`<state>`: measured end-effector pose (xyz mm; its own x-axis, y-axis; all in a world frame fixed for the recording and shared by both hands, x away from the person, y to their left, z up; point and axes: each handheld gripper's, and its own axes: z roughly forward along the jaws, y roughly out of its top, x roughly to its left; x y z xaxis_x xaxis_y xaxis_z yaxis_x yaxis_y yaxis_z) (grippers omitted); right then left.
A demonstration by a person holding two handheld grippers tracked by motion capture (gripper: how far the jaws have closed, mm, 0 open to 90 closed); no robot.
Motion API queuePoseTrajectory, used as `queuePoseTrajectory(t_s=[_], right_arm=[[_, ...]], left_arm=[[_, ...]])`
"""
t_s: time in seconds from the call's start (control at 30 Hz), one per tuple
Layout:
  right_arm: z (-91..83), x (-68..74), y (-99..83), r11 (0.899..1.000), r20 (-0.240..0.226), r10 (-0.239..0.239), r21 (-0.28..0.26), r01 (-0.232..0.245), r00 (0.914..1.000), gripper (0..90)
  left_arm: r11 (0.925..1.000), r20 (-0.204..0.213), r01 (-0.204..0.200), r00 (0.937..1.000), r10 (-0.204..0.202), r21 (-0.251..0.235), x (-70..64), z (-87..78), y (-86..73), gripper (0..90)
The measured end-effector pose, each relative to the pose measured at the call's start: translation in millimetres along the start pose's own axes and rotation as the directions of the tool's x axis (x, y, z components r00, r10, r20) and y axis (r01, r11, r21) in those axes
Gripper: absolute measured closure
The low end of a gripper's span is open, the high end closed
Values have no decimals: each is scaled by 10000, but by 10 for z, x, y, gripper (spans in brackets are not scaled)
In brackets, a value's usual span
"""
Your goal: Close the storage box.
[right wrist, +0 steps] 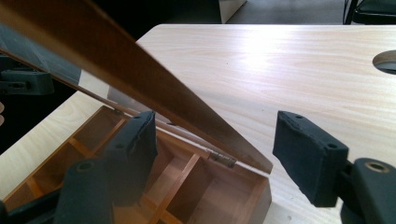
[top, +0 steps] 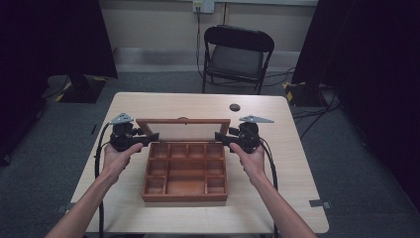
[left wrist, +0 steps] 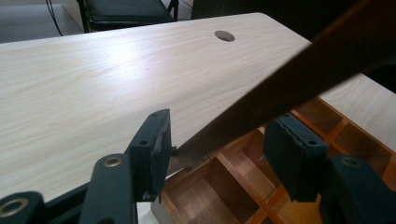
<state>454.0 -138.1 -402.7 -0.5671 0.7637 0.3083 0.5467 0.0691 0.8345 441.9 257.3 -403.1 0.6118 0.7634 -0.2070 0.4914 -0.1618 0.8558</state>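
Between the two grippers, a wooden compartment box (top: 185, 173) is sitting on the table (top: 129, 106), its hinged lid (top: 183, 130) standing raised. The left gripper (top: 152, 137) is spreading its jaws wide around the lid's left edge; the right gripper (top: 221, 138) is gaping likewise at the right edge.
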Motion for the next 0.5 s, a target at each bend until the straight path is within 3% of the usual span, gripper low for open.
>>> queuePoseTrajectory(t_s=[0.23,0.37,0.5], right_arm=[[-5,8,-55,10000,-113,53,-72,-54,9999,307],[-10,36,-73,10000,-194,-48,32,49,9998,306],[-38,52,-82,9996,-214,-224,175,228,9995,295]], left_arm=[[9997,31,162,9999,-161,-198,-27,-16,-47,391],[9973,295,675,9973,-667,-282,-31,-50,-86,333],[9985,138,463,9989,-459,-298,-53,-87,-91,288]])
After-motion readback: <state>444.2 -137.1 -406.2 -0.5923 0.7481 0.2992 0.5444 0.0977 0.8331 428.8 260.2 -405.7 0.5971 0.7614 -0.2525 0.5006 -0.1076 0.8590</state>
